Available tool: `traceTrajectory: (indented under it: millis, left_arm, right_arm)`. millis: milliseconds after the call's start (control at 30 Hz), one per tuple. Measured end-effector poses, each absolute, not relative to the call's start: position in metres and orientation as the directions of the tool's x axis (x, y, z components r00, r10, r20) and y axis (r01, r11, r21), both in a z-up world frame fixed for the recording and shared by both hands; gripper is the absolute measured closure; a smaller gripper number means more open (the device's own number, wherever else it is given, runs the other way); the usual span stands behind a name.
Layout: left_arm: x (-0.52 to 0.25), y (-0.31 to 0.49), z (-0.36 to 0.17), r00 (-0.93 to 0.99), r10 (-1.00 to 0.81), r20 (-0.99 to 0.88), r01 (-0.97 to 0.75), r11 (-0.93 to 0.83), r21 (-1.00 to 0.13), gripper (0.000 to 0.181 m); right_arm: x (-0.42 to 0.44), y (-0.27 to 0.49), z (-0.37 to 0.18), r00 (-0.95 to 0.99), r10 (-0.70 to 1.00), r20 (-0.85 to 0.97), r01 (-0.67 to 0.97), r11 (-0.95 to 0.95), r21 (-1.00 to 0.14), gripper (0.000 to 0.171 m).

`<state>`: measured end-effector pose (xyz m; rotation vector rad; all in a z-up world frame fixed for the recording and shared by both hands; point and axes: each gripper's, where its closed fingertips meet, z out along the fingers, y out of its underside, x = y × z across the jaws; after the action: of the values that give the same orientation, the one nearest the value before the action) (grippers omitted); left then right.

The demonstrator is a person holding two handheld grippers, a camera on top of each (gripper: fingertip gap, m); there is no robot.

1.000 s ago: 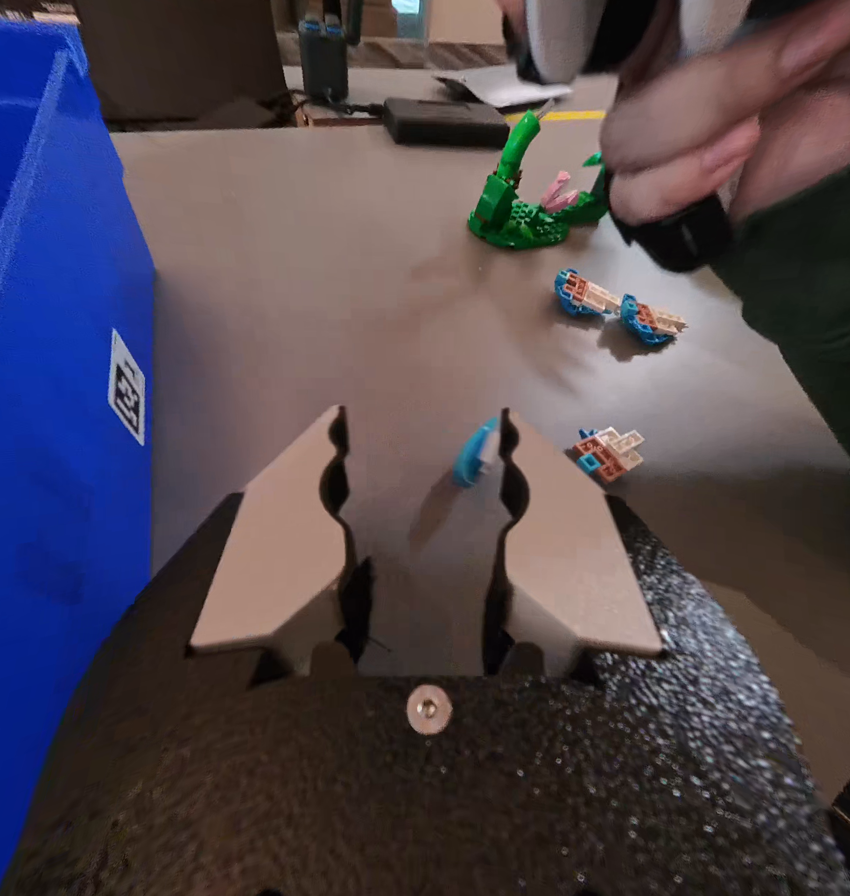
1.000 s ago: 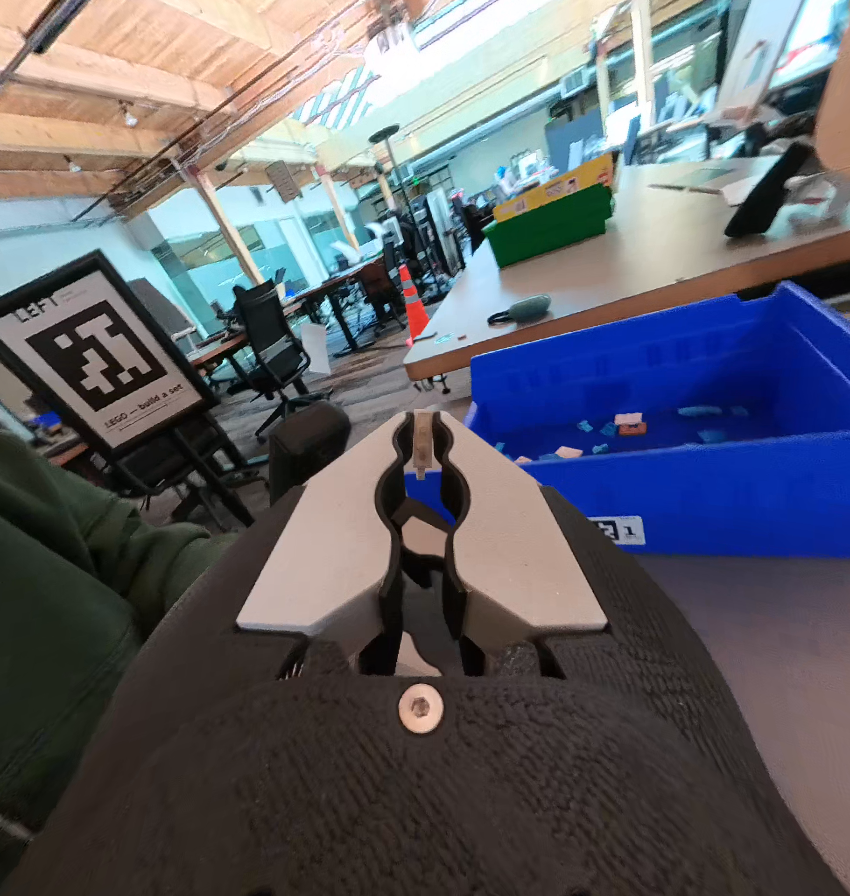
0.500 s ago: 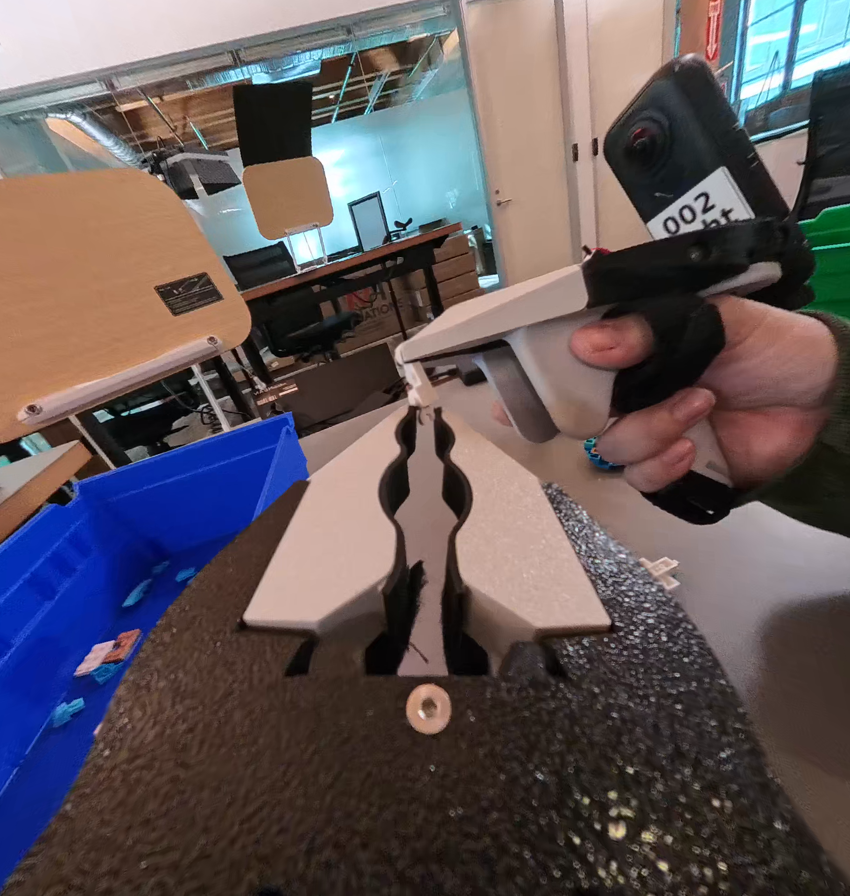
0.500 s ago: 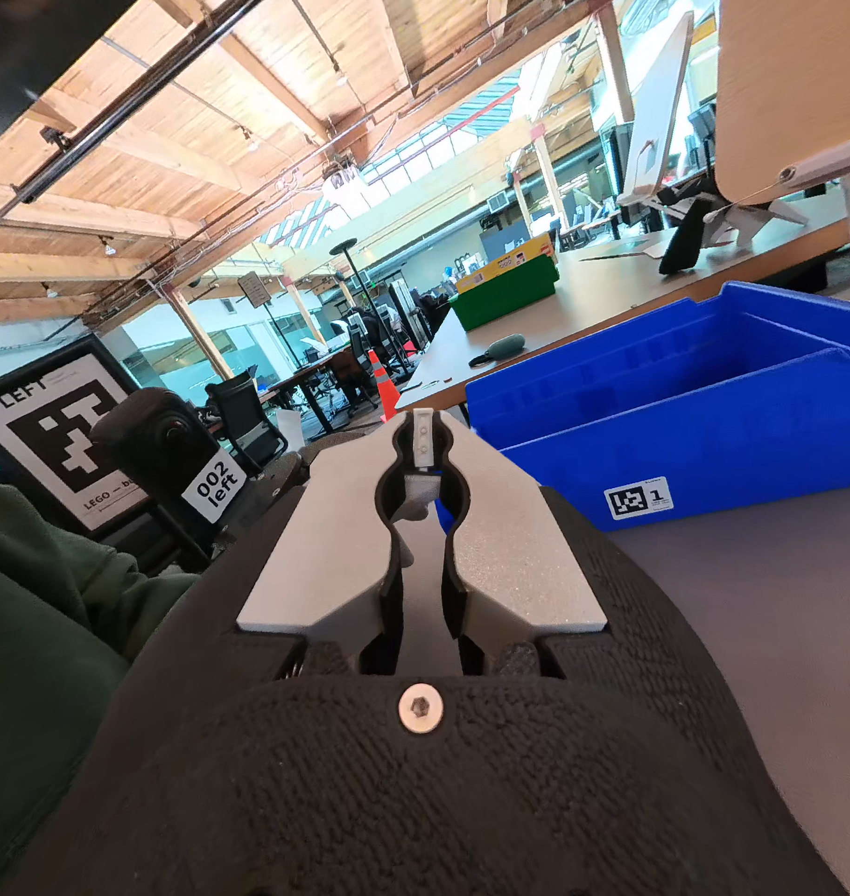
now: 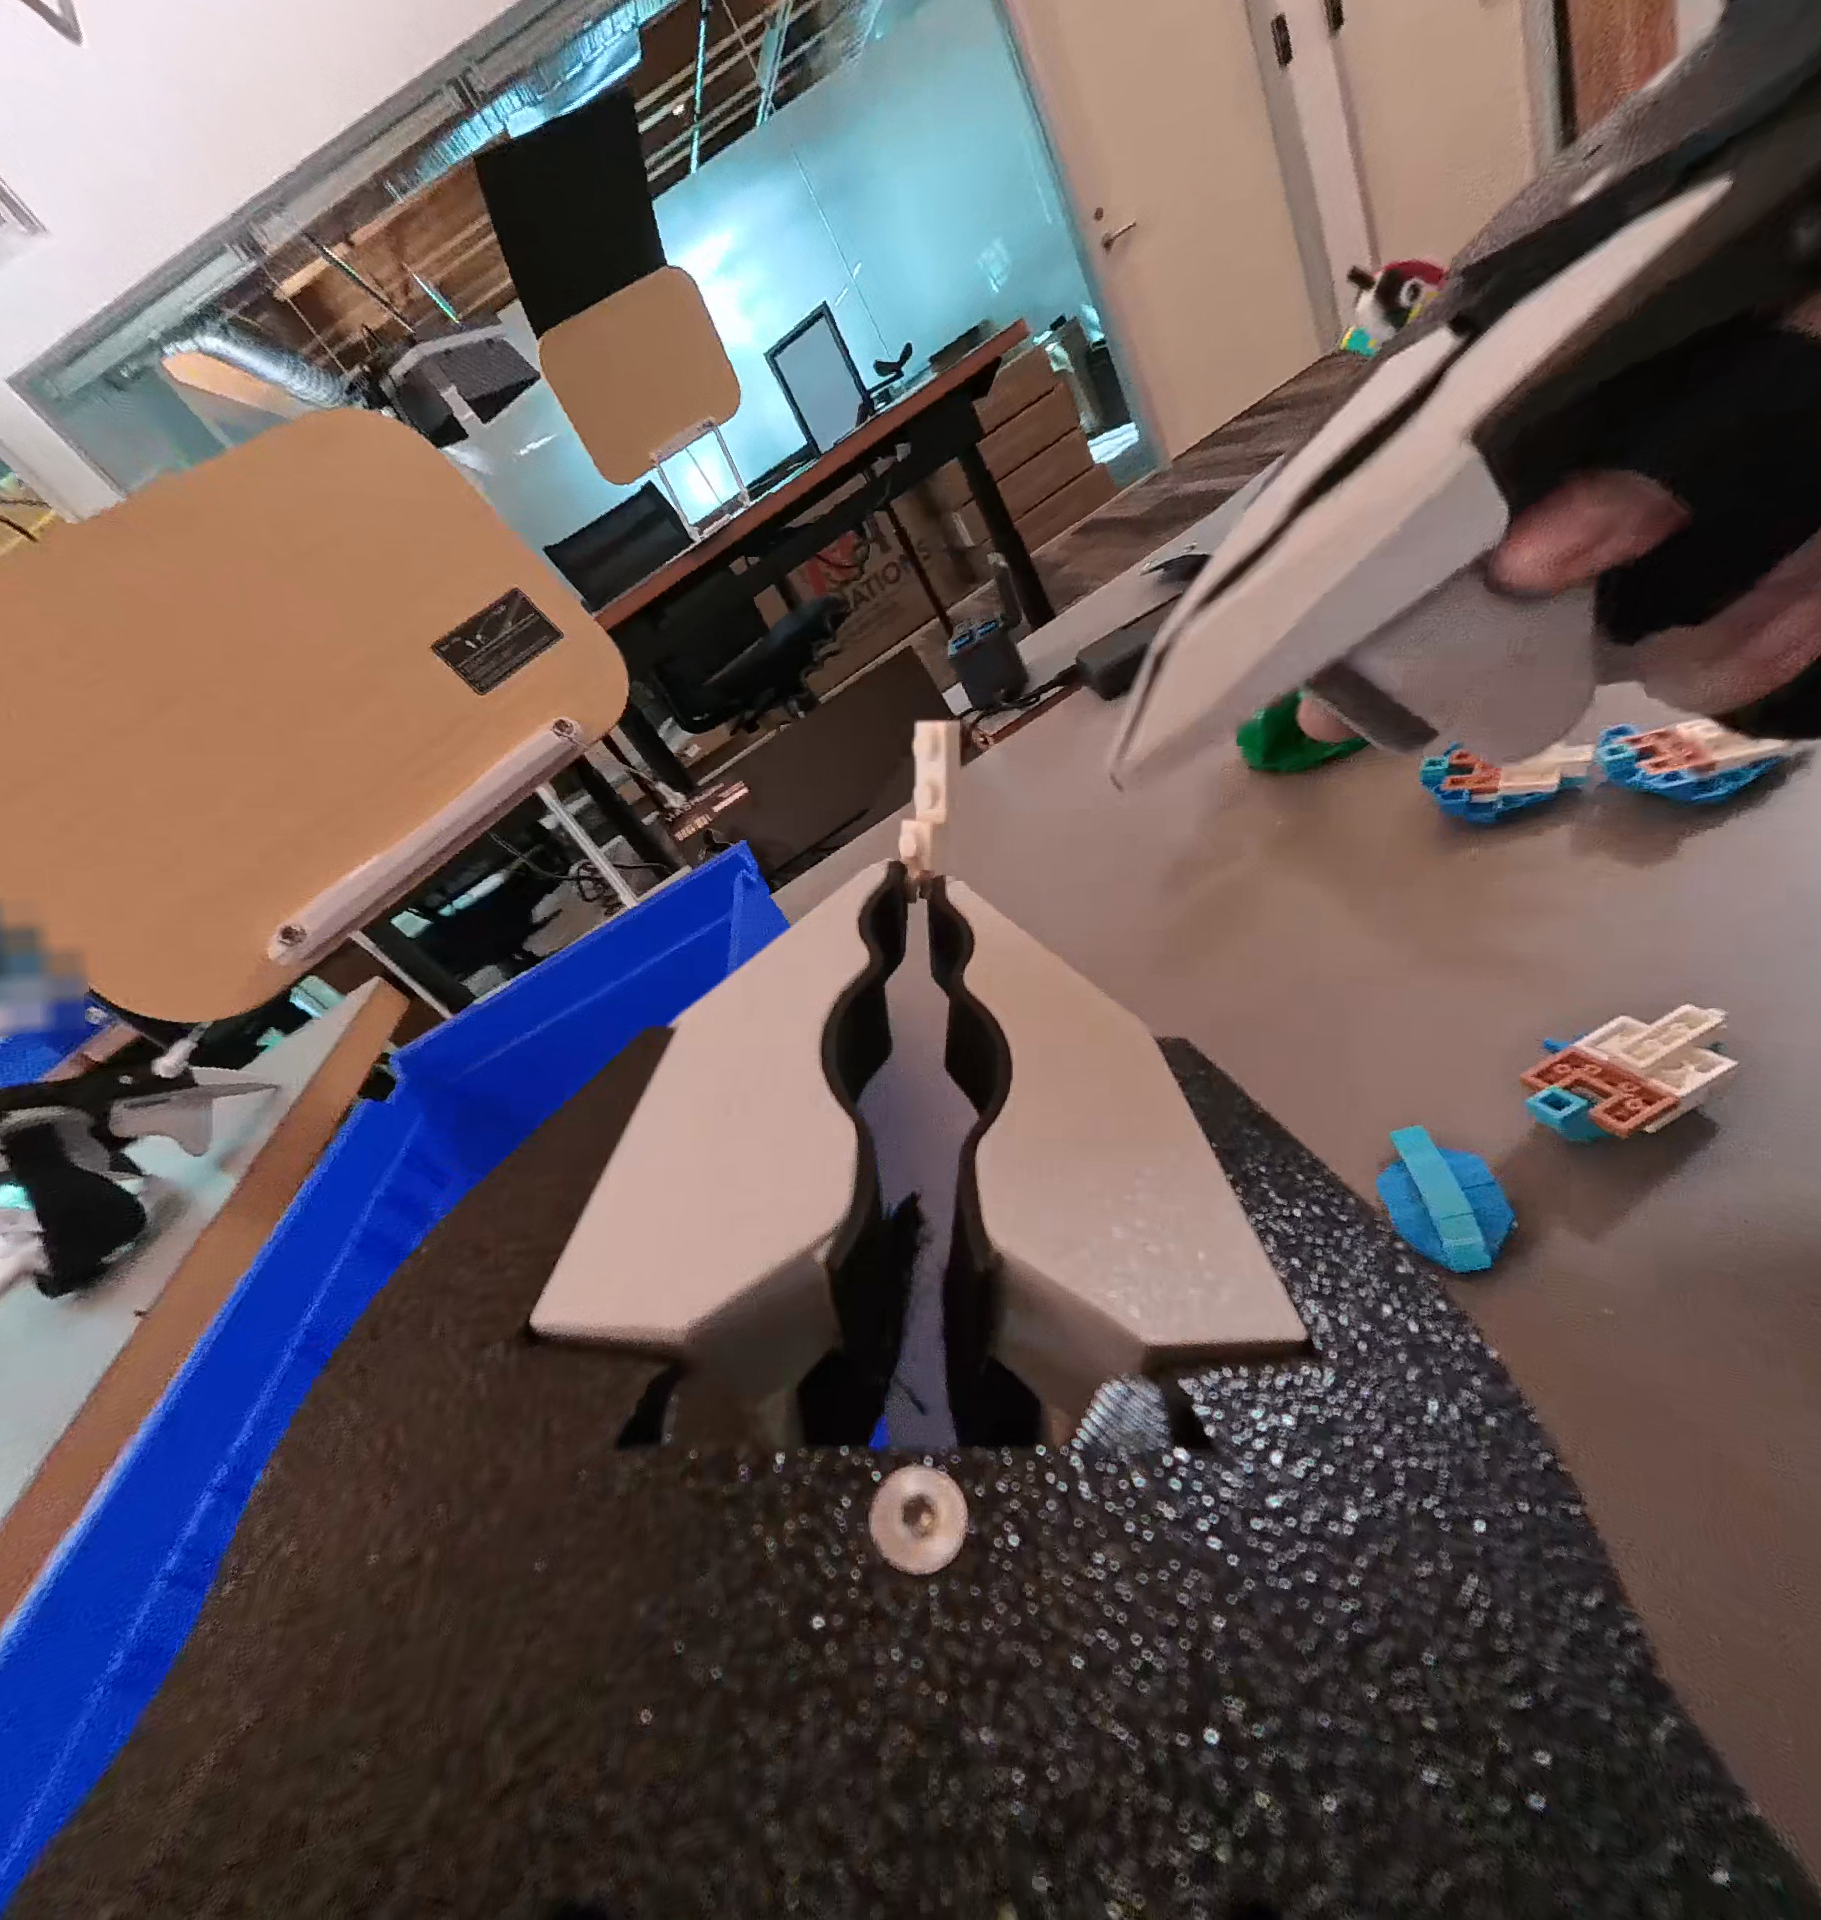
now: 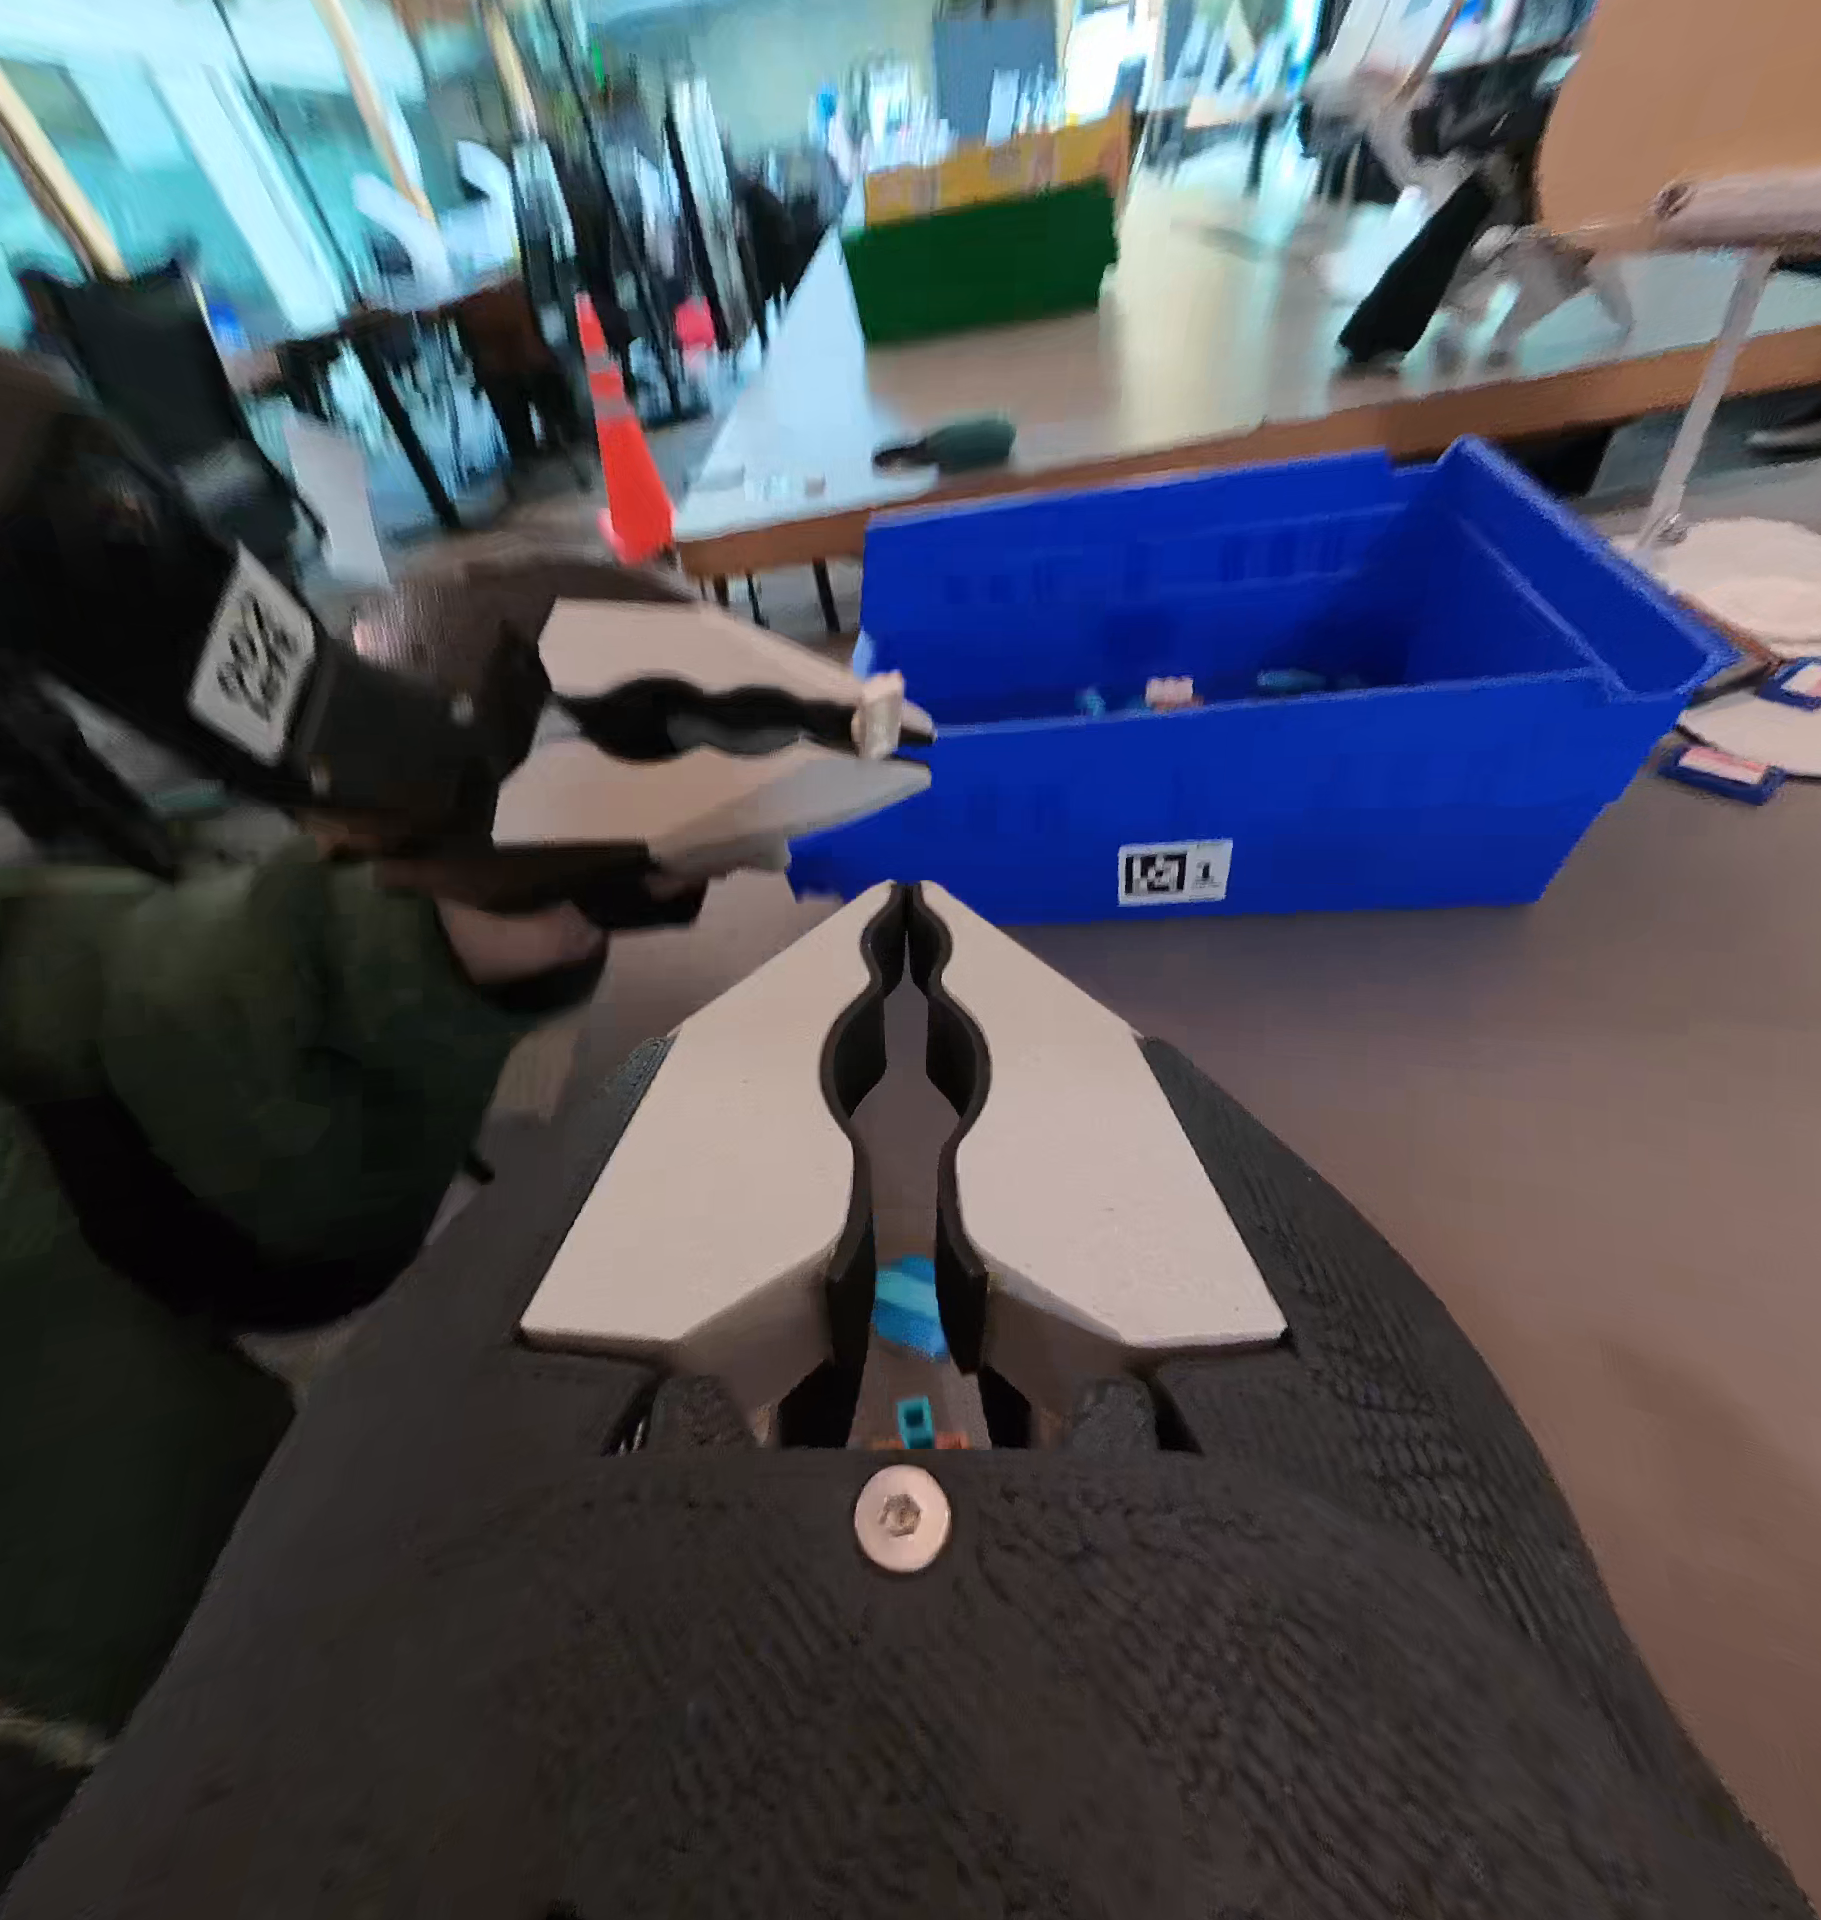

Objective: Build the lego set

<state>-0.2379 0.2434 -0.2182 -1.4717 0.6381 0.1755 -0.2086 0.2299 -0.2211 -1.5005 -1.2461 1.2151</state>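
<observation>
My left gripper (image 5: 921,894) is shut on a small white brick piece (image 5: 935,774) that sticks up from its tips, held above the grey table beside the blue bin (image 5: 470,1091). In the right wrist view the left gripper (image 6: 911,743) shows at the left with the white piece (image 6: 880,717) in its tips, in front of the bin (image 6: 1353,790). My right gripper (image 6: 906,894) is shut and empty, a little below and right of the left one. It also shows in the left wrist view (image 5: 1129,774), pointing down to the left, apart from the white piece.
On the table lie a blue round piece (image 5: 1446,1210), a white, brown and blue assembly (image 5: 1623,1075), two blue and white assemblies (image 5: 1508,784) and a green build (image 5: 1290,732). The bin holds several loose bricks (image 6: 1171,691). A wooden panel on a stand (image 5: 241,707) stands behind the bin. My left and right fingertips are right by each other.
The white piece has passed from my right gripper to my left. The right gripper has let go, shut empty, and drawn back and down. Both views have swung.
</observation>
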Motion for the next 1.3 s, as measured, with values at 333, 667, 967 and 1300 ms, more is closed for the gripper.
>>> traceTrajectory:
  millis: [333,667,967,1300]
  left_arm:
    - [-0.228,0.242,-0.22,0.641,-0.122,-0.758,-0.745,0.142,-0.652,0.181]
    - [-0.227,0.237,-0.216,0.661,-0.118,-0.741,-0.718,0.188,-0.67,0.181]
    - [-0.225,0.231,-0.208,0.72,-0.154,-0.677,-0.636,0.243,-0.732,0.181]
    - [-0.228,0.23,-0.193,0.869,-0.302,-0.392,-0.332,0.231,-0.914,0.181]
  right_arm:
    - [-0.225,0.232,-0.2,-0.045,0.794,-0.607,-0.13,-0.607,-0.784,0.16]
    - [-0.224,0.234,-0.207,0.213,0.956,-0.201,0.005,-0.207,-0.978,0.169]
    - [-0.226,0.233,-0.199,0.3,0.95,0.091,0.108,0.061,-0.992,0.168]
    - [-0.202,0.246,-0.189,0.352,0.932,0.086,-0.049,0.11,-0.993,0.171]
